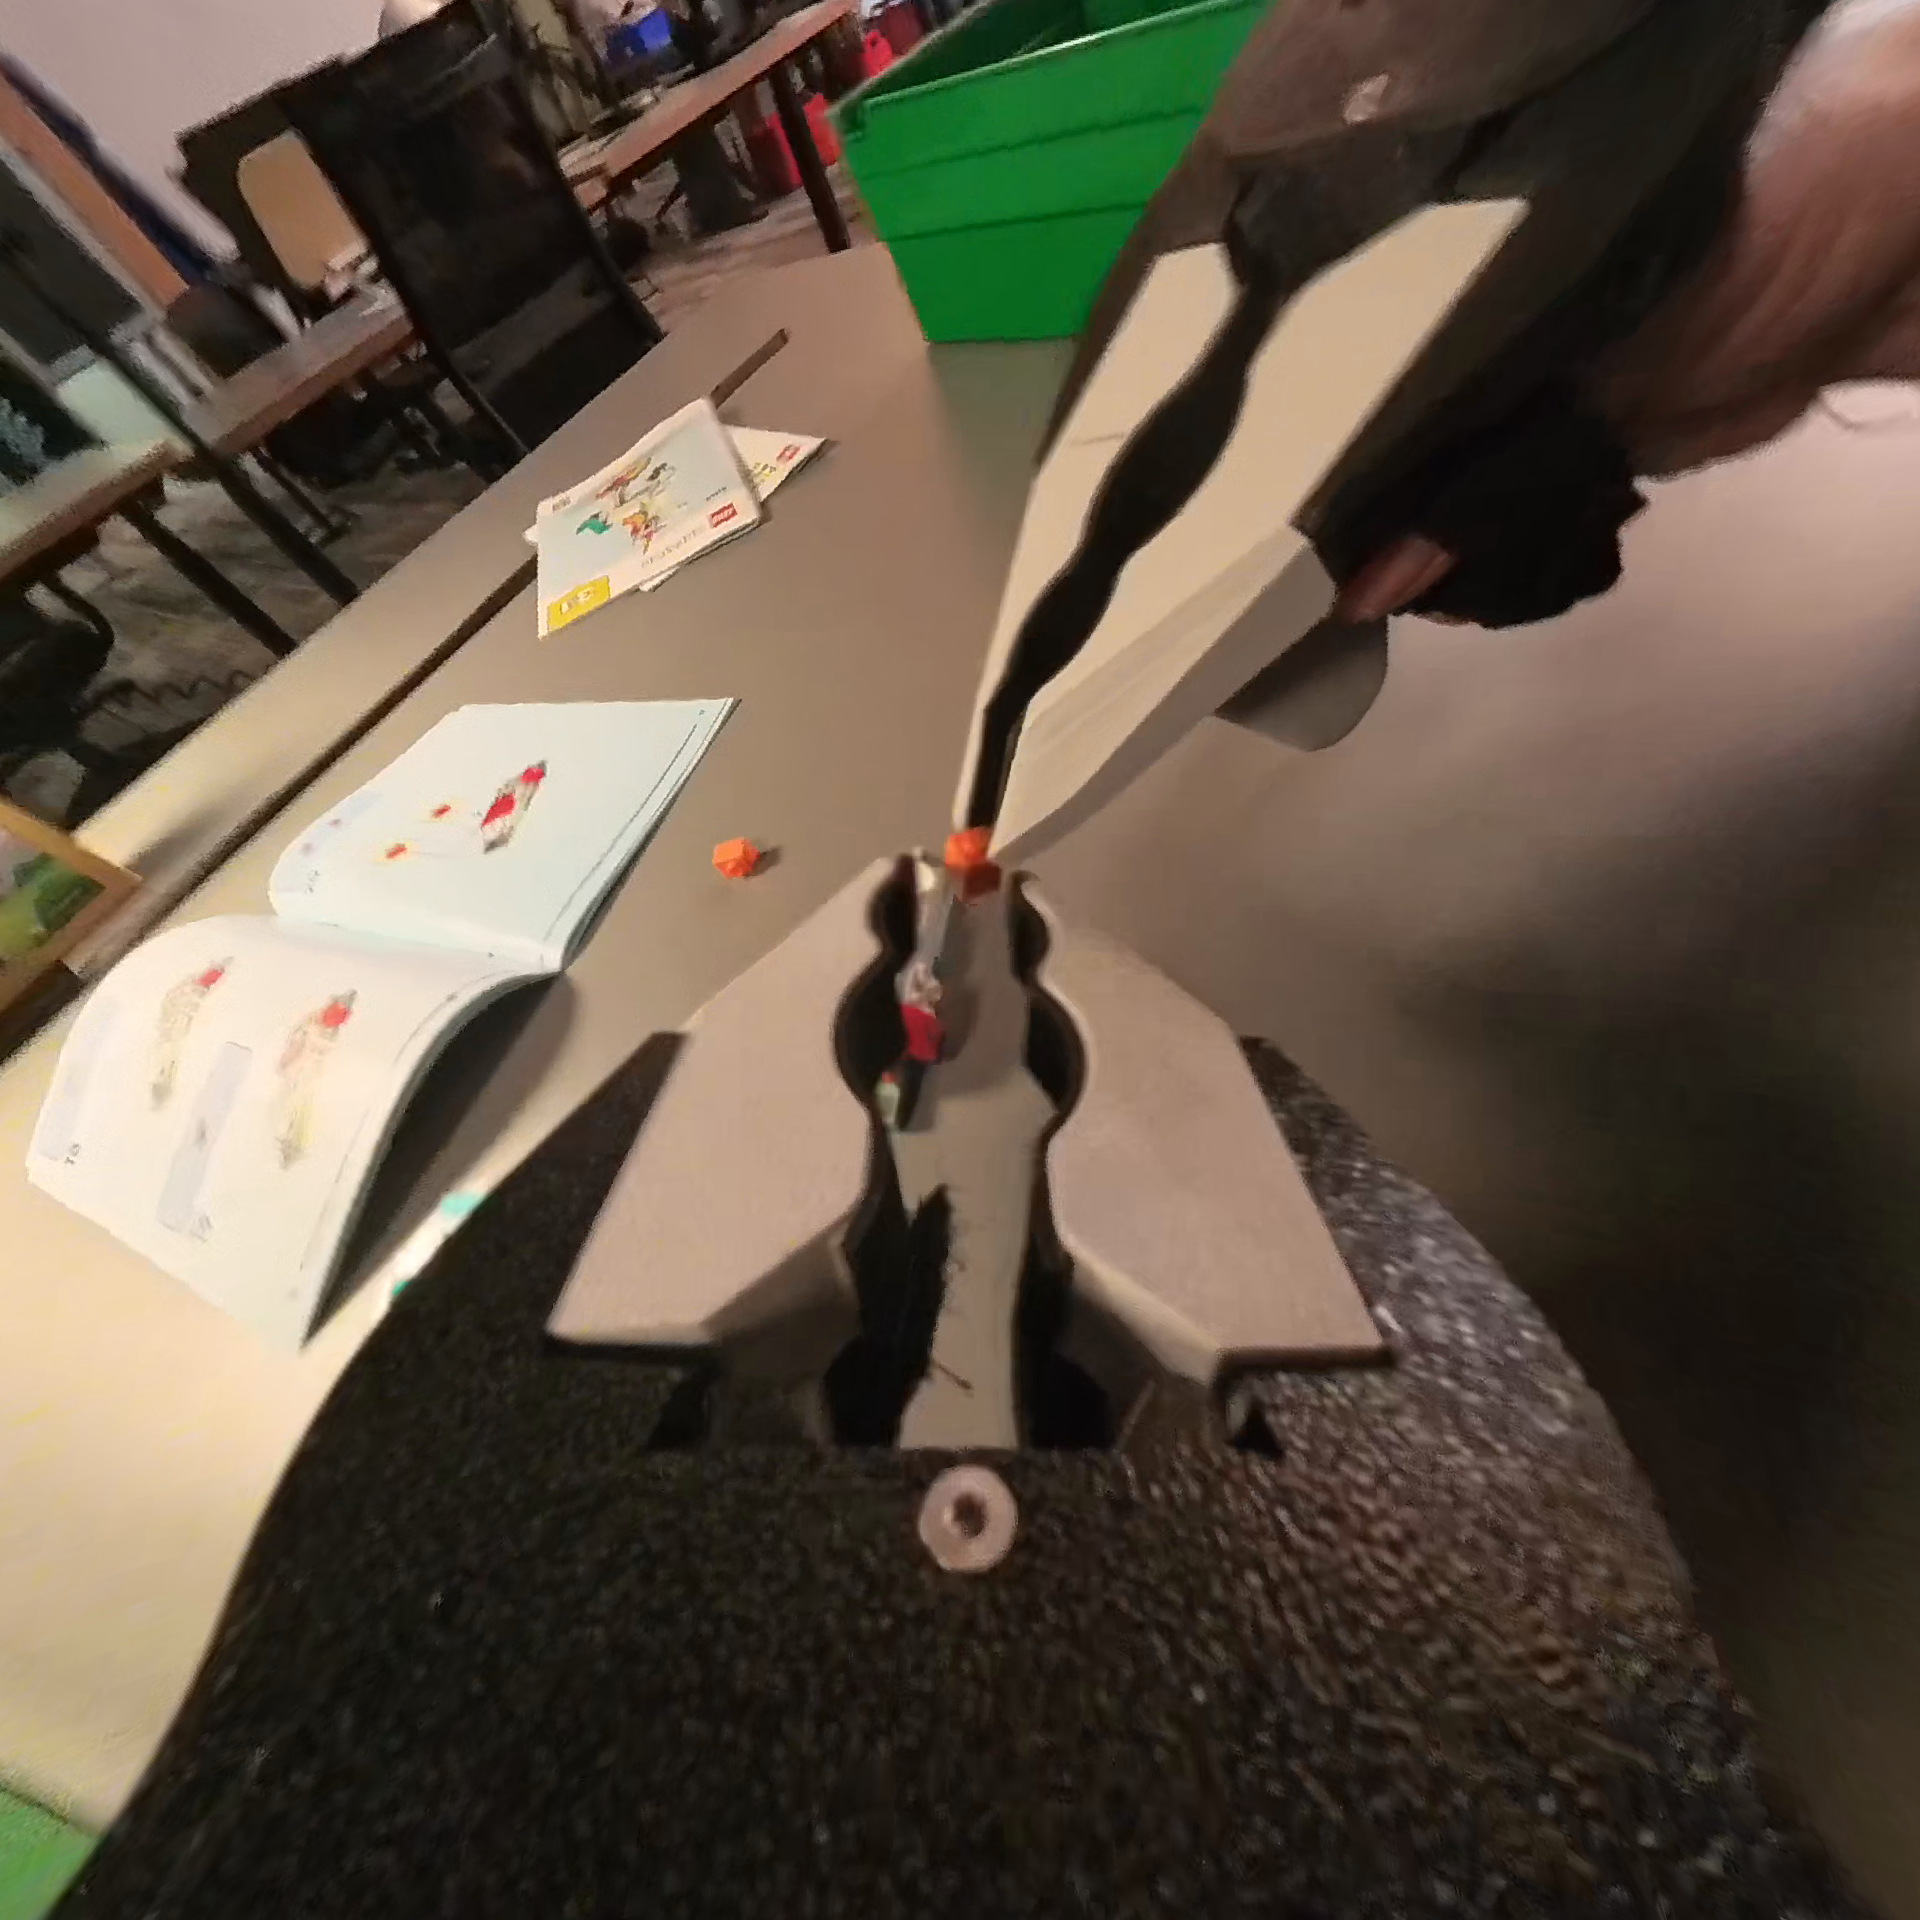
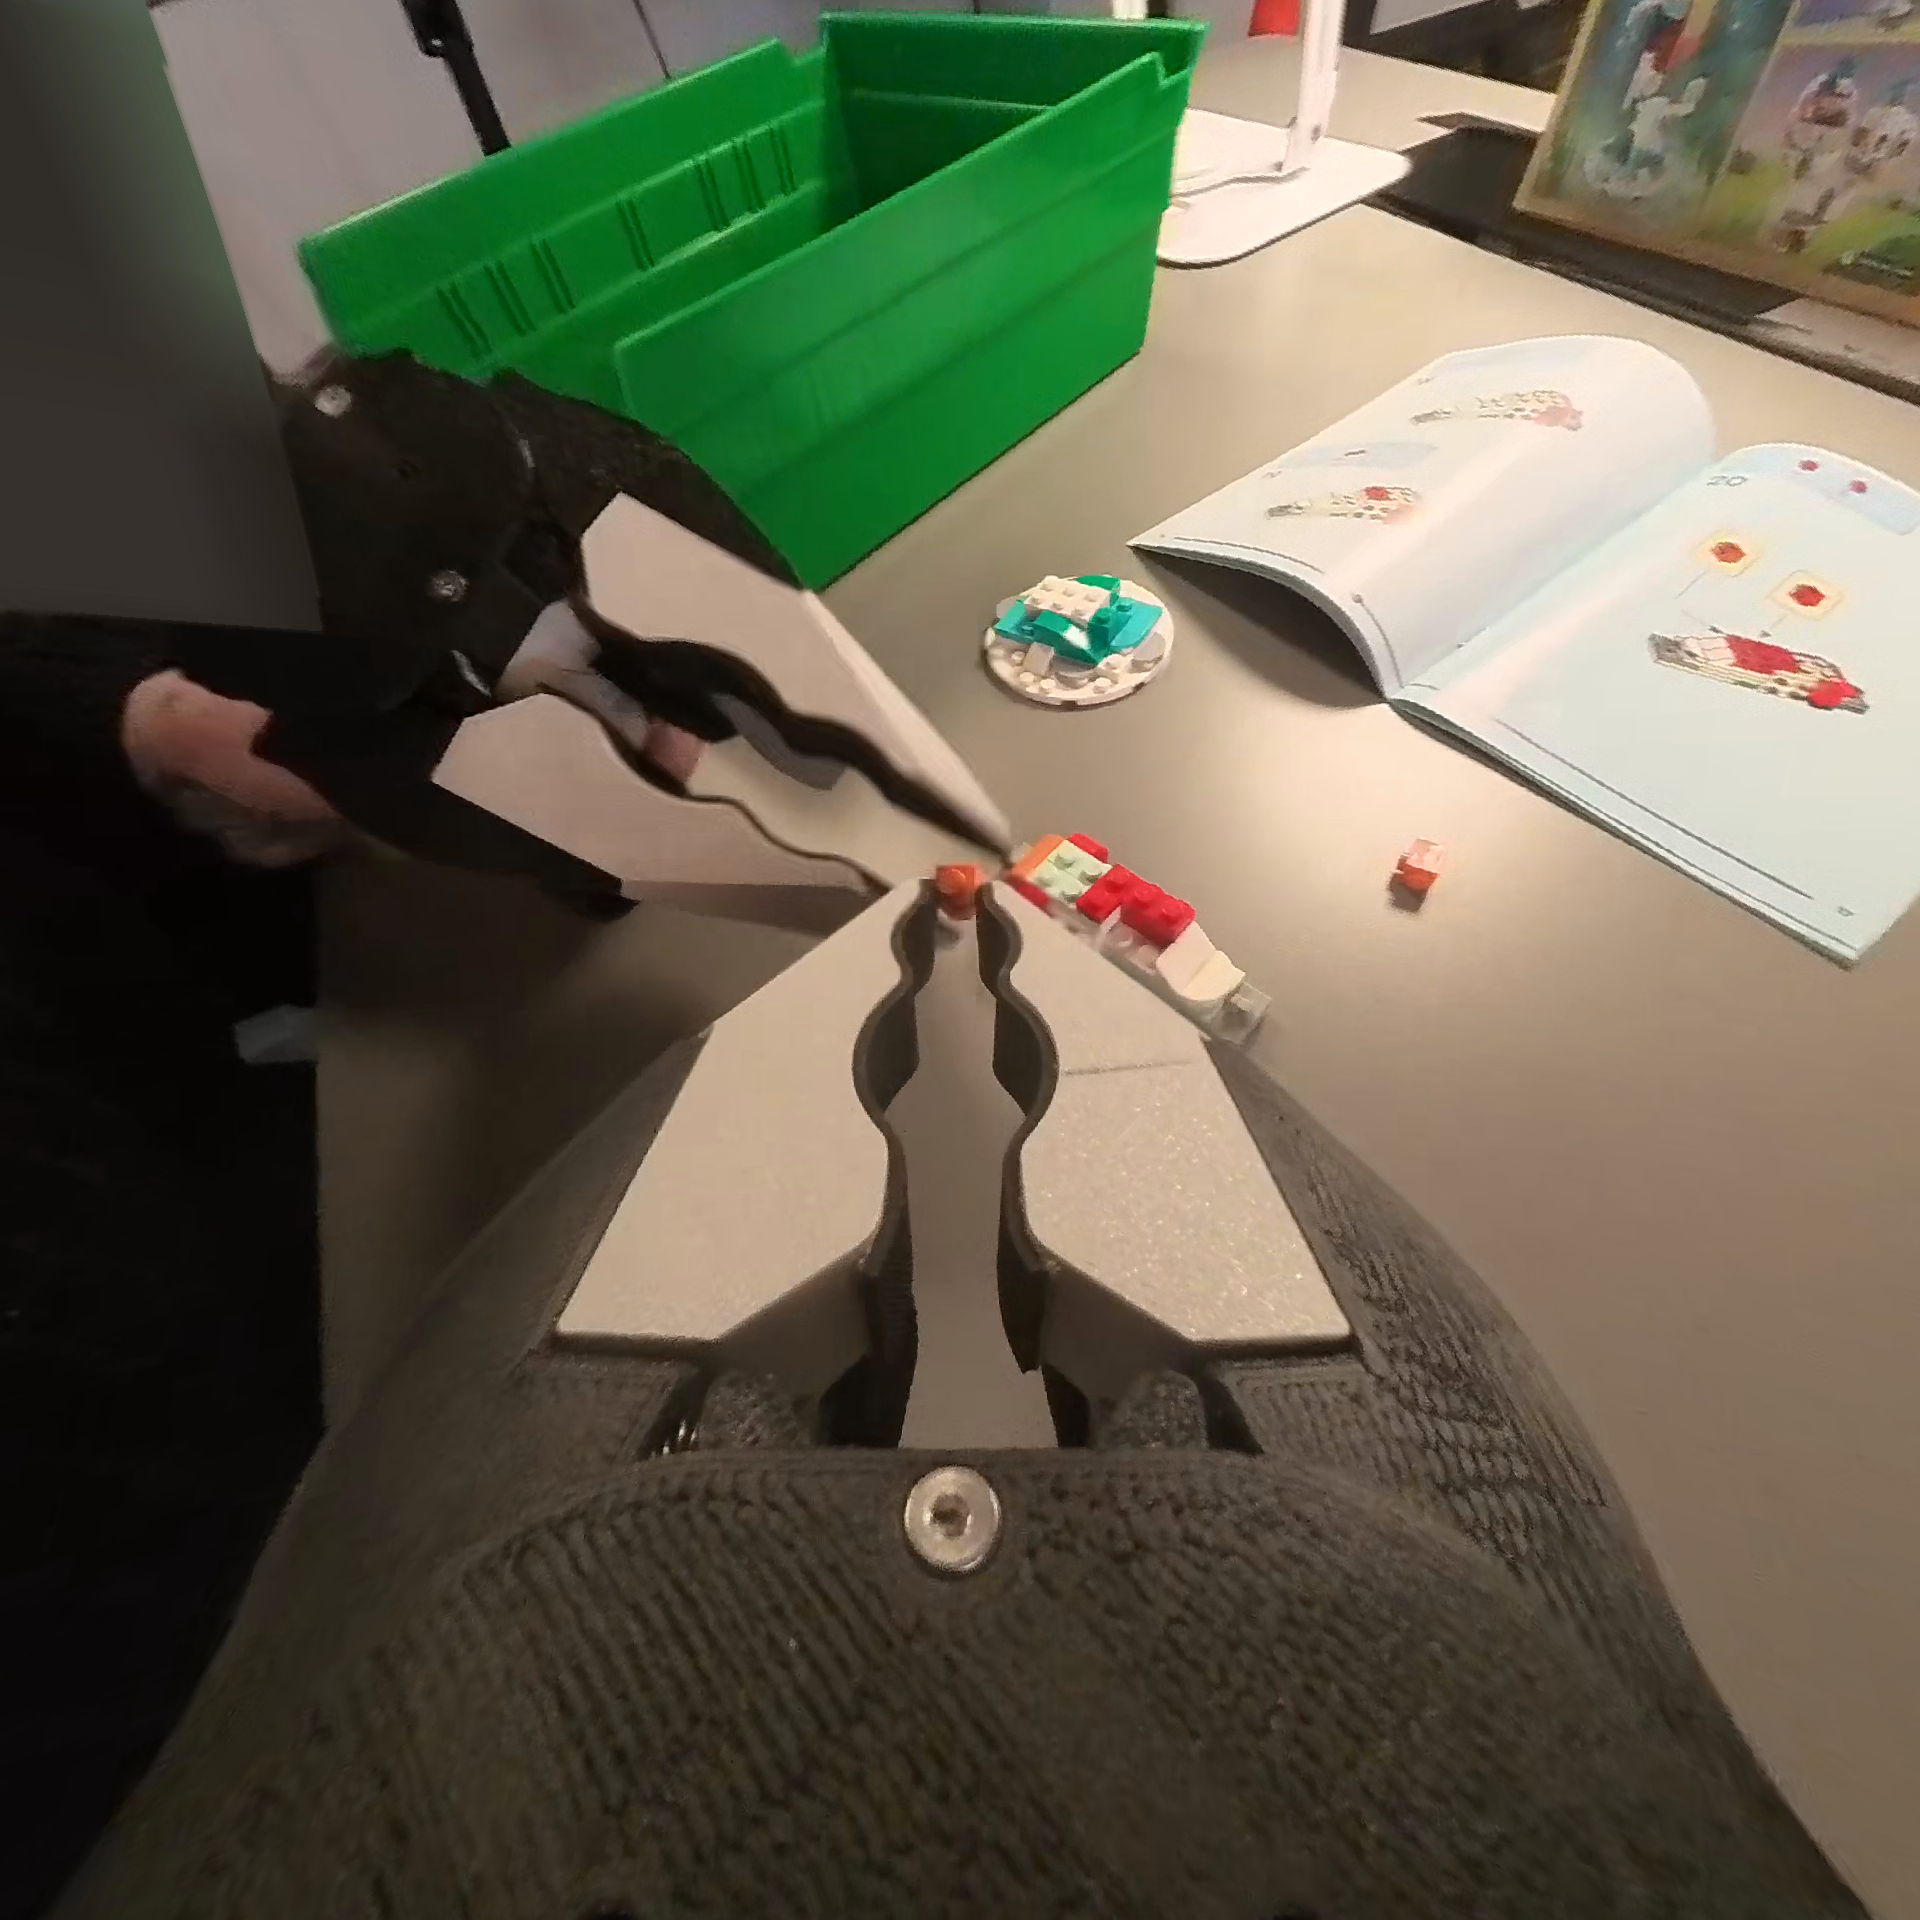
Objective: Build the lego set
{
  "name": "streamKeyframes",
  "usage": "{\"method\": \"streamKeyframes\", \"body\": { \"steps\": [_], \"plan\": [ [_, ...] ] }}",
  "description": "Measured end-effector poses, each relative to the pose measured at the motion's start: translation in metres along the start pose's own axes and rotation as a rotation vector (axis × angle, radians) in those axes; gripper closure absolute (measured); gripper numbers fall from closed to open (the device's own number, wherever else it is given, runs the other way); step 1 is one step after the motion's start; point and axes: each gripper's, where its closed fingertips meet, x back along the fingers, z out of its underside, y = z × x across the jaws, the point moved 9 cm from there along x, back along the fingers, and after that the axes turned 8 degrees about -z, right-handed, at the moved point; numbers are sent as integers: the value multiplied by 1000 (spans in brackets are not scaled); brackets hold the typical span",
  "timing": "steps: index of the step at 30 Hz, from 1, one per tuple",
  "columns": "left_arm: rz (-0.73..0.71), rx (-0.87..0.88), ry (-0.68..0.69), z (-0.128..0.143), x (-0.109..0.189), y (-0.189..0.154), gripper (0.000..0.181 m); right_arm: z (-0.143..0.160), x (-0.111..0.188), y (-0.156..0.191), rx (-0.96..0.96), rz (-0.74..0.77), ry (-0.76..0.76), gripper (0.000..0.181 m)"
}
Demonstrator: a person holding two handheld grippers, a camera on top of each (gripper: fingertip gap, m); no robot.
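A long white and red lego model stretches from my left gripper towards the lower right. In the left wrist view it shows in the gap between the fingers. My left gripper is shut on the model's orange end. My right gripper is shut on a small orange piece and holds it against that same end. The right gripper comes in from the upper right in the left wrist view, with the orange piece at its tips.
A loose orange piece lies on the grey table beside the open instruction booklet. A round teal and white build sits in front of the green bin. Closed booklets lie farther back. A picture box stands at the far right. Less than 4 cm separates the two grippers' tips.
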Motion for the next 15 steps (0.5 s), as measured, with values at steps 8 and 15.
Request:
{"method": "streamKeyframes", "body": {
  "steps": [8,15],
  "plan": [
    [39,207,319,29,-19,15,122,15,-8,-21,-110,180,5,175],
    [-27,181,346,24,-27,11,151,20,-14,-24,-147,242,21,175]
  ]
}}
